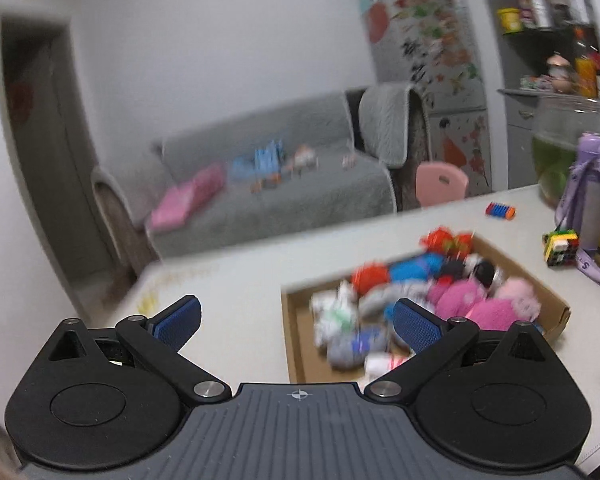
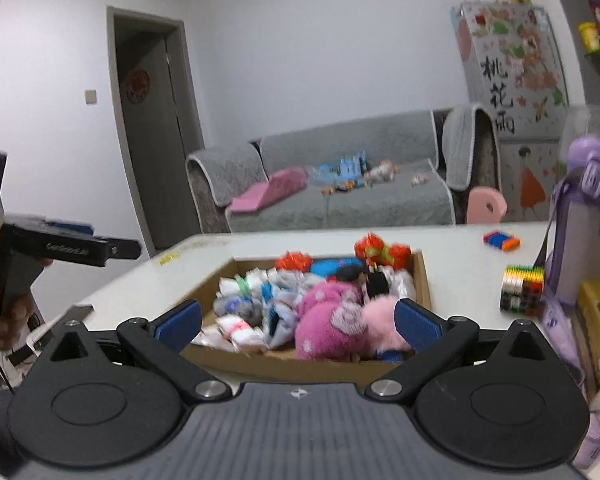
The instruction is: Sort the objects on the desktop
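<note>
Right wrist view: both the right gripper and left gripper are spread wide and empty near the cardboard box; a next item, perhaps the cube beside the box, must be chosen.

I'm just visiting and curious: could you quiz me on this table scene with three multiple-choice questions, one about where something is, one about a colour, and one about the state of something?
1. Where do the rolled socks and plush items lie?
A. in the cardboard box
B. on the sofa
C. on the floor

2. What colour is the water bottle?
A. green
B. purple
C. red

3. How do the right gripper's fingers stand?
A. shut on a sock
B. shut on nothing
C. spread apart, holding nothing

Answers:
1 A: the cardboard box on the white table holds them.
2 B: the water bottle at the table's right side is purple, strap included.
3 C: the right gripper shows both blue fingers wide apart with nothing pressed between them.
</note>
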`<state>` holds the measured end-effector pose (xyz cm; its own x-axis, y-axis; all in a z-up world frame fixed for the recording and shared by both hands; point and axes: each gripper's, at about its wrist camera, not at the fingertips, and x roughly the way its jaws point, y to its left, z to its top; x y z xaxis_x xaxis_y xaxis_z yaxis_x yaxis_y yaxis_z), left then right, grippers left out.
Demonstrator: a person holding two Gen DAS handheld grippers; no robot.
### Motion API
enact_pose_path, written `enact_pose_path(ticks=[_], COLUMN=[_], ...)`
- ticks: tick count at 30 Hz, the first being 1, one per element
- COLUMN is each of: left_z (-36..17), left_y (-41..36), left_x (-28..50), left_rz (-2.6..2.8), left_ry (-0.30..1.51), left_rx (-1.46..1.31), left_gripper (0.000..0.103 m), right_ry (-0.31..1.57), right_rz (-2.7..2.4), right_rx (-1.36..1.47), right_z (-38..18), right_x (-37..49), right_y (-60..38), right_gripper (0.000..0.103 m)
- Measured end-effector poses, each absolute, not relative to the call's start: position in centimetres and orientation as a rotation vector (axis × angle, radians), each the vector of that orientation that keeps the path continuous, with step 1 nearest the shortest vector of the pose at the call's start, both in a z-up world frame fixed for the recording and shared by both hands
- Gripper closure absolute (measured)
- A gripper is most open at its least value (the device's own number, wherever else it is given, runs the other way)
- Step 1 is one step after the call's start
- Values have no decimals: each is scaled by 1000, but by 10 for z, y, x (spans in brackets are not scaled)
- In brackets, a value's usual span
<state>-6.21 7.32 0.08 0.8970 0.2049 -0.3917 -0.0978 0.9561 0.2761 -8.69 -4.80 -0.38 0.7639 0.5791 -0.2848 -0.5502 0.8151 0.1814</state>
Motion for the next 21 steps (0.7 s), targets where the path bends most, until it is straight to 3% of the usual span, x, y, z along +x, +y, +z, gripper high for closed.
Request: enact_pose_path(ticks=[4,21], left_z=[15,-7], left_y=[43,34], left_x=[-82,-67], left_rz=[31,11], left_ry=[377,506], left_rx=[254,146], left_gripper=[0,0], right_ry=[288,285], right_rz=[610,608], right_rx=[106,89], right_z=[4,-9], right_x=[-100,-103], right_y=[-54,-52], right_gripper=[0,0])
